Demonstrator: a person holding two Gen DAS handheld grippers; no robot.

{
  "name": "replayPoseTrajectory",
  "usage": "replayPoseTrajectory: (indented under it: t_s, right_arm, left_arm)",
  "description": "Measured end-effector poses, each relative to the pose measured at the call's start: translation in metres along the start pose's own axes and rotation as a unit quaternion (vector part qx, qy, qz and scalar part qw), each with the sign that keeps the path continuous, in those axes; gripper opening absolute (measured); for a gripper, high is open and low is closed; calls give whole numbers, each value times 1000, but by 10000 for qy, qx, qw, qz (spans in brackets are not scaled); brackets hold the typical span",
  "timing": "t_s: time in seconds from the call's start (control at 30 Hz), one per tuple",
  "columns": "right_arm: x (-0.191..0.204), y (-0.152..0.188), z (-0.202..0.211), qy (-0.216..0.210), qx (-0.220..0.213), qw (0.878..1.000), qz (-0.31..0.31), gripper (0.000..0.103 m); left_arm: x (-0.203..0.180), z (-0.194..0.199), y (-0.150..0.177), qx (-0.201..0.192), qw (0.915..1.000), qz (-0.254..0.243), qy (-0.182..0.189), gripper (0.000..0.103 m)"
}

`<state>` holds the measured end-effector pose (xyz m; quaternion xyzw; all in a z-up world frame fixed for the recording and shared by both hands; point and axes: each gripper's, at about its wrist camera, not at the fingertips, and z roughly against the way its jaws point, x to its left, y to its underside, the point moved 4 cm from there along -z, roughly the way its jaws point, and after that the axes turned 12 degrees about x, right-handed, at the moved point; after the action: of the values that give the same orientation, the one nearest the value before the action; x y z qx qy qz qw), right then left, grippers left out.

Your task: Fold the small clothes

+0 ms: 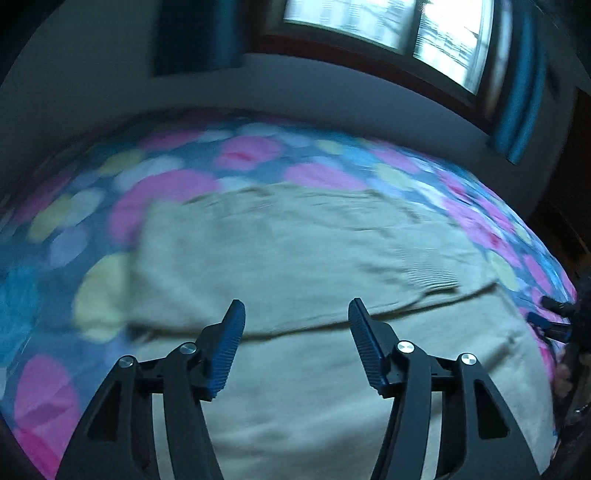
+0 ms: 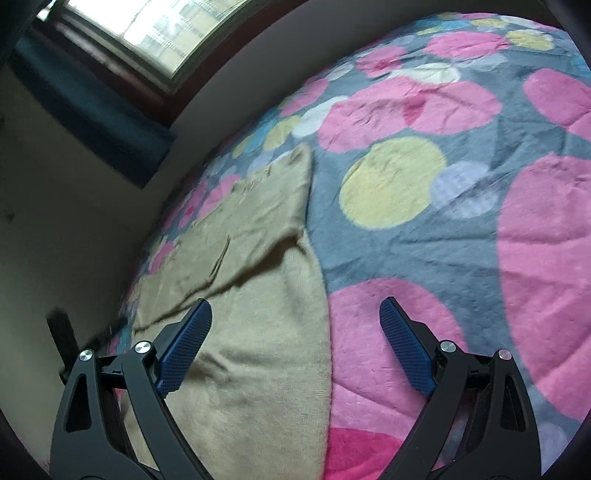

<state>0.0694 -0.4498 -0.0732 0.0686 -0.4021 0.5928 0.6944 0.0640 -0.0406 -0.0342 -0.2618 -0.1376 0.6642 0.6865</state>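
A beige knitted garment [image 1: 295,251] lies flat on a bed, with one layer folded over another along an edge that crosses the left wrist view. My left gripper [image 1: 295,314] hangs open above that fold edge, nothing between its blue pads. In the right wrist view the same beige garment [image 2: 258,295] stretches away from the lower left, its right border running up the picture. My right gripper [image 2: 295,314] stands open over that border, with the left fingertip over the cloth and the right one over the blanket. The right gripper's fingers [image 1: 550,321] peek in at the far right edge of the left wrist view.
The bed is covered by a blanket [image 2: 461,177] printed with pink, yellow and pale circles on grey-blue. A wall and a window [image 1: 388,33] with blue curtains stand behind the bed. A fuzzy blue thing [image 1: 14,306] lies at the left edge.
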Motion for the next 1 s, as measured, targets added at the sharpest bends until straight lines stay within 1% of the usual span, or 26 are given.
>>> replayPoseTrajectory:
  t_s: [0.07, 0.13, 0.2, 0.27, 0.33, 0.4, 0.47, 0.53, 0.63, 0.73, 0.77, 0.8, 0.83, 0.87, 1.0]
  right_arm:
    - [16, -6, 11, -217, -177, 9996, 11, 91]
    - [37, -12, 12, -478, -163, 9987, 108, 89]
    - [63, -20, -4, -750, 58, 9969, 211, 84]
    - [82, -28, -29, -885, 337, 9951, 280, 81]
    - [94, -36, -57, -768, 610, 9946, 327, 76]
    - [101, -45, -94, -614, 921, 9937, 194, 70]
    - [104, -49, -120, -513, 1129, 9923, 58, 67]
    - [105, -51, -138, -390, 1243, 9915, -16, 65]
    - [111, -50, -161, -352, 1363, 9900, -64, 58]
    - [120, -48, -172, -259, 1382, 9901, 29, 45]
    - [123, -47, -176, -234, 1411, 9897, 73, 38]
    - [125, -47, -178, -213, 1435, 9894, 107, 24]
    - [125, -48, -179, -201, 1460, 9890, 141, 16]
    - [126, -49, -180, -192, 1463, 9889, 176, 5]
    - [132, -55, -163, -185, 1166, 9924, 360, 5]
  left_arm:
    - [27, 0, 8, 29, 9996, 231, -126, 60]
    - [46, -3, 13, 93, 9989, 398, -235, 60]
    - [61, -7, 18, 175, 9978, 597, -235, 60]
    - [73, -11, 22, 237, 9961, 841, -122, 60]
    - [78, -12, 23, 267, 9947, 992, -68, 60]
    - [80, -13, 24, 279, 9940, 1060, -21, 60]
    - [84, -13, 26, 288, 9934, 1107, 19, 60]
    - [85, -14, 26, 301, 9928, 1155, 56, 60]
    - [88, -15, 28, 331, 9919, 1223, 124, 60]
    - [90, -16, 28, 347, 9910, 1283, 158, 60]
    - [89, -15, 28, 344, 9910, 1284, 153, 60]
    - [89, -16, 28, 346, 9910, 1282, 147, 60]
    - [89, -16, 28, 348, 9911, 1280, 139, 60]
    - [89, -16, 28, 349, 9911, 1280, 140, 60]
    - [91, -16, 27, 346, 9910, 1289, 145, 61]
